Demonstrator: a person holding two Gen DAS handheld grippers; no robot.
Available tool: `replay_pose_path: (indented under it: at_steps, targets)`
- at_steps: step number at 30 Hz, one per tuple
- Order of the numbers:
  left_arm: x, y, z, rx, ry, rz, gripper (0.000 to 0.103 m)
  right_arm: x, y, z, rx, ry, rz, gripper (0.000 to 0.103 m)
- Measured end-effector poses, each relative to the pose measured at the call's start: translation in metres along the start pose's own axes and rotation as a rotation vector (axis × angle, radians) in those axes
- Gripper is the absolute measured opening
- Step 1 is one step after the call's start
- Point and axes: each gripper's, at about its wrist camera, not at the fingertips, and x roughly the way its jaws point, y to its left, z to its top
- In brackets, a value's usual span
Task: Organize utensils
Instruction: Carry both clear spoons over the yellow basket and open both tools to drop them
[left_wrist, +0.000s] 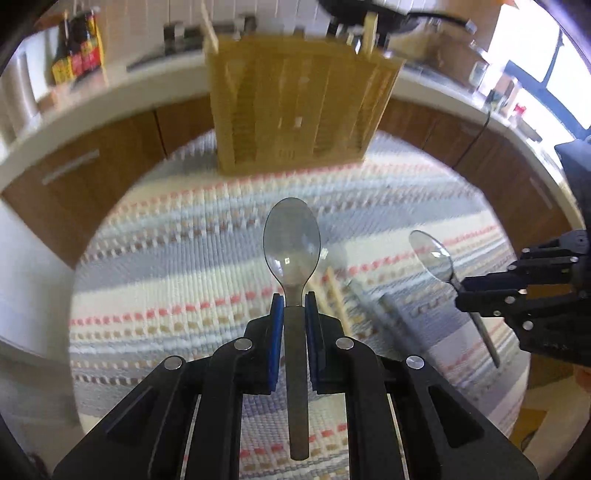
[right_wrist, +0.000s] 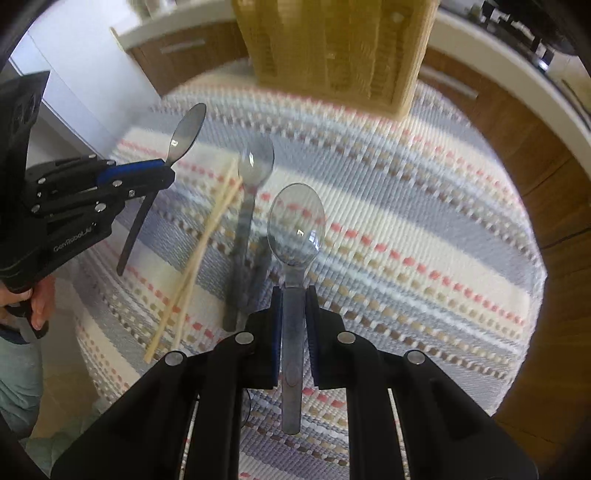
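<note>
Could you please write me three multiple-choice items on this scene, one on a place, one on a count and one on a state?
1. Where is the wooden utensil holder?
A. On the striped cloth's far side
B. In the left gripper
C. On the floor

2. How many spoons still lie on the cloth?
A. None
B. One
C. Four

3. What is the right gripper doing?
A. Open, empty
B. Shut on a clear spoon
C. Holding the chopsticks

Answers: 1 A, it stands at the cloth's far edge. 2 B, one spoon lies beside the chopsticks. 3 B, the handle sits between its pads.
</note>
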Motion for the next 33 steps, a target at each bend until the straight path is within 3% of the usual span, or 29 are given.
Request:
replay_pose_path:
  at_steps: [10, 13, 19, 25, 33]
  targets:
    - [-0.098, -0.018, 0.042, 0.066, -0.277, 0.027, 0.01, -0.087, -0.012, 0.036, 0.001, -0.257, 0.021, 0.01]
    - [-0.109, -0.016, 0.065, 0.061, -0.346, 0.028, 0.01, -0.112, -0.016, 0.05, 0.007, -0.363, -0.001, 0.01]
    - [-0.138, -0.013, 0.108, 0.045, -0.497, 0.041, 0.01, -0.148, -0.033, 0.083, 0.065, -0.521, 0.042, 0.01]
    - [-0.142, -0.014, 0.147, 0.028, -0.619, 0.056, 0.01, -0.168, -0.052, 0.123, 0.116, -0.651, 0.056, 0.01]
    - [-0.104, 0.009, 0.18, 0.005, -0.729, 0.075, 0.01, -0.159, -0.067, 0.161, 0.149, -0.808, -0.079, 0.01]
